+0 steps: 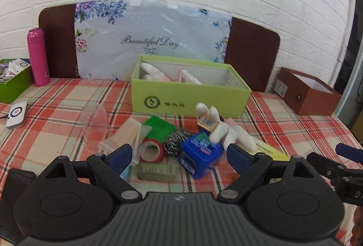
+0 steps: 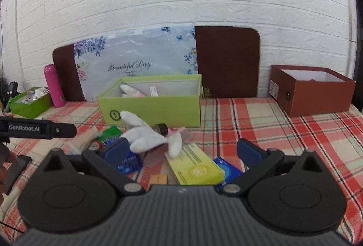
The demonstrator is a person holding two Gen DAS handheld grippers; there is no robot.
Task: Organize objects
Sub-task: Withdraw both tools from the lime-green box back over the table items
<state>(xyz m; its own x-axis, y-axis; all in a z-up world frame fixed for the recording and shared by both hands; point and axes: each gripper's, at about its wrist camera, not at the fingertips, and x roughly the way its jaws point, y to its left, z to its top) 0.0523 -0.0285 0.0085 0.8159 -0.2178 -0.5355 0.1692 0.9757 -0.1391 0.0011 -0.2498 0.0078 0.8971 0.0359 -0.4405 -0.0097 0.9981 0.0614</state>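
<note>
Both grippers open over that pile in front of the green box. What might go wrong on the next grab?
1. The pile is tight: the tape roll, steel scrubber and blue box touch, so the open left gripper may catch two things.
2. The plush rabbit lies across the yellow box; lifting one may drag the other.
3. The clear cup is faint and easily knocked.

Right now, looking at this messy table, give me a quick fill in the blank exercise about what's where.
1. The pink bottle stands upright beside a small ____ box at the table's left edge.
2. The brown box sits to the ____ of the large green box.
3. The roll of tape on the cloth is ____.
4. Both the left gripper and the right gripper are ____, holding nothing.

Missing words: green; right; red; open
</note>
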